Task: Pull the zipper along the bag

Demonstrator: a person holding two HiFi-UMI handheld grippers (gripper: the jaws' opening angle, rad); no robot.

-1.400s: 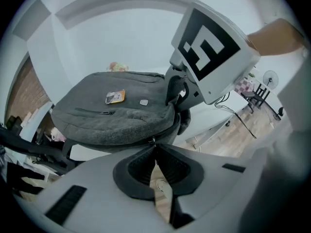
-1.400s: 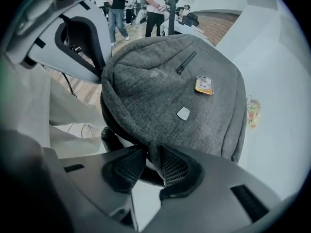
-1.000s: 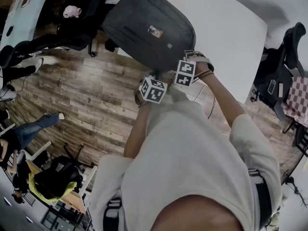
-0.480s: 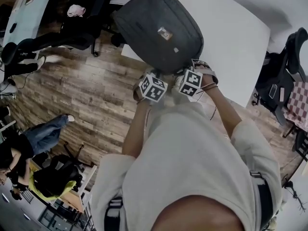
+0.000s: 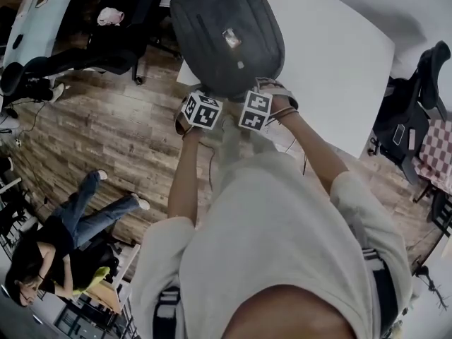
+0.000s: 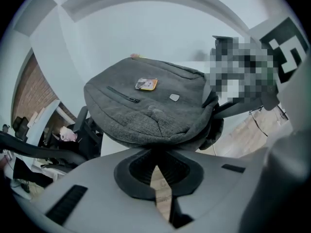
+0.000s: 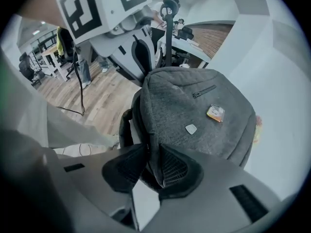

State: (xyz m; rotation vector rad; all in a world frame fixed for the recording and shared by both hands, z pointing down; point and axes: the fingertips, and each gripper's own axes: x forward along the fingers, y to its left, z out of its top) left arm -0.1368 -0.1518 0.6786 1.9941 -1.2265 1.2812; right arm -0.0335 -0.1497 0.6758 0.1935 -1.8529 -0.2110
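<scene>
The grey bag [image 5: 226,34] lies flat on the corner of the white table [image 5: 332,62], face up, with its near end hanging out past the table's edge towards the person. On that face sit a small orange label [image 5: 231,39], a little pale patch beside it and a short pocket zipper [image 6: 124,95].

Now the near end, where both tools are. The right gripper [image 7: 153,159] has a fold of the bag's grey rim between its pads, and the jaws pinch the fabric from both sides (a firm bite, by the look of it). The left gripper [image 6: 154,157] comes in just beside it, at the bag's lowest edge, with its jaws pressed together right under the fabric. Whether a zipper tab sits between those pads I cannot make out. The two marker cubes hang side by side, near each other but apart, and both tools point steeply down at the overhanging end.

Further out, the person in a pale top leans over with both forearms stretched forward. Below the bag runs a wood-plank floor [image 5: 127,140]. A black office chair [image 5: 120,34] stands to the left of the table, and someone in jeans [image 5: 85,217] is down at the lower left.
</scene>
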